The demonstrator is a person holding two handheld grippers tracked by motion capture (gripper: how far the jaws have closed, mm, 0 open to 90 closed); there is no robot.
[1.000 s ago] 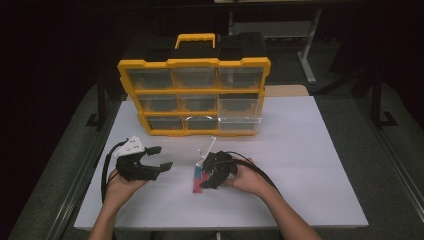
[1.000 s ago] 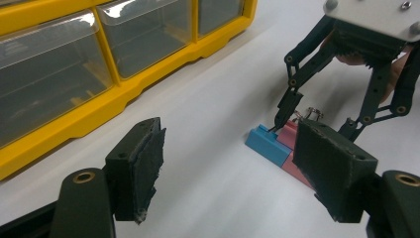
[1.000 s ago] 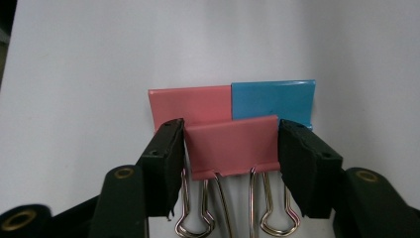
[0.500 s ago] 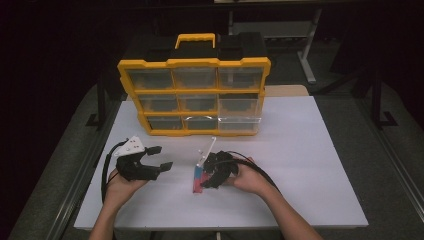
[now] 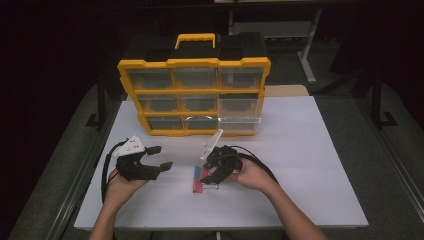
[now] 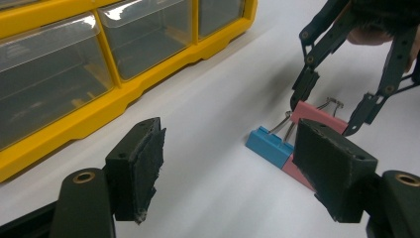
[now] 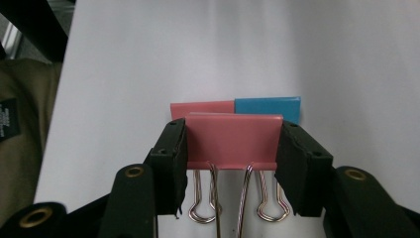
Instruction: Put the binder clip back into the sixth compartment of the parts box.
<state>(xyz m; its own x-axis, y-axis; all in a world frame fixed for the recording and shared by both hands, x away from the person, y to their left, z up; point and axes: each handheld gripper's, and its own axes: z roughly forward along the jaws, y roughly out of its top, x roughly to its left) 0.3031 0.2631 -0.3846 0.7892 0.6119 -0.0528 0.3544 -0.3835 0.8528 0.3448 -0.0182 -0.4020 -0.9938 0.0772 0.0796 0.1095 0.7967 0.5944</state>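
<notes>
Three binder clips lie together on the white table (image 5: 300,150). My right gripper (image 7: 233,166) is shut on the sides of a pink binder clip (image 7: 233,141), whose wire handles point back toward the camera. Just beyond it sit a second pink clip (image 7: 200,107) and a blue clip (image 7: 267,108). In the high view the right gripper (image 5: 207,172) is over the clips (image 5: 198,181) at the table's middle front. My left gripper (image 5: 162,157) is held open to their left. Its own view has the open left gripper (image 6: 233,173) facing the blue clip (image 6: 270,146), the pink clip (image 6: 317,115) and the right gripper (image 6: 331,106).
A yellow and black drawer organizer (image 5: 195,95) with clear drawers stands upright at the back of the table; its lower right drawer (image 5: 240,116) sticks out a little. Bare white surface lies to the right of the hands. Dark floor and table legs surround the table.
</notes>
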